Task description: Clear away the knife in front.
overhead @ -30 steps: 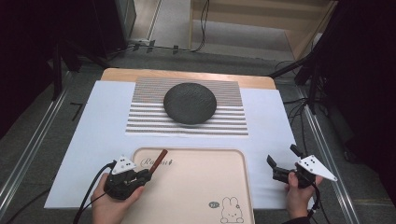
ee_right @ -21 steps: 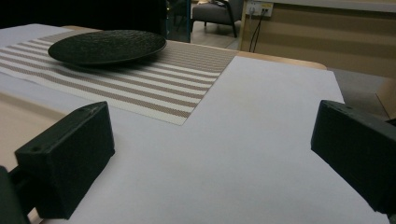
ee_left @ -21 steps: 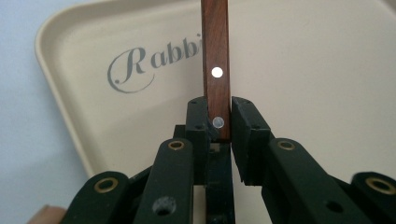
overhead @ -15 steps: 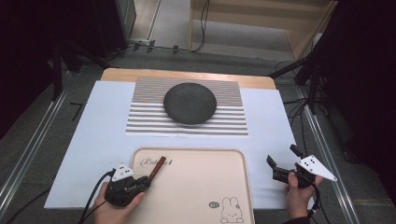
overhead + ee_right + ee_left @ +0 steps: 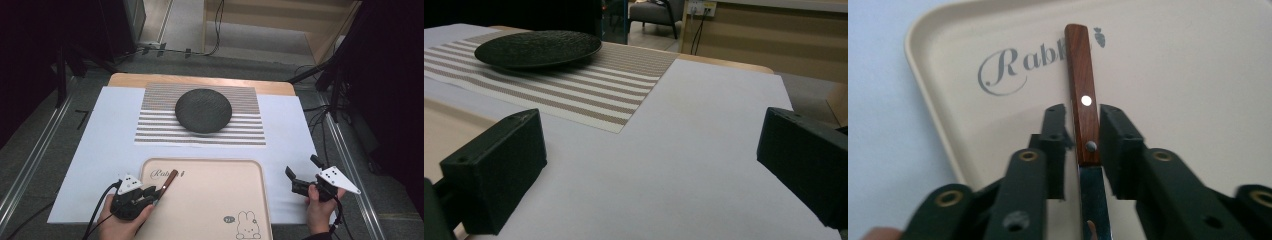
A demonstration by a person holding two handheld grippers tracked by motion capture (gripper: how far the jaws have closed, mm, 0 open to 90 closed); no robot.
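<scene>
Wooden table (image 5: pixel 200 80), mostly under a white sheet (image 5: pixel 95 150). On the sheet: striped placemat (image 5: pixel 200 135) at far middle w/ a dark round plate (image 5: pixel 203 110) on it; beige tray (image 5: pixel 210 200) w/ rabbit print at near edge, just apart from the mat.

This looks like a lab or recording studio set up as a dining spot. A wooden table (image 5: pixel 200 80) carries a white sheet (image 5: pixel 90 150), with a striped placemat (image 5: pixel 150 130) at its far side, while metal rails (image 5: pixel 30 165) flank it left and right. Cables (image 5: pixel 215 30) trail on the grey floor beyond; an armchair (image 5: pixel 651 12) stands farther off.
</scene>
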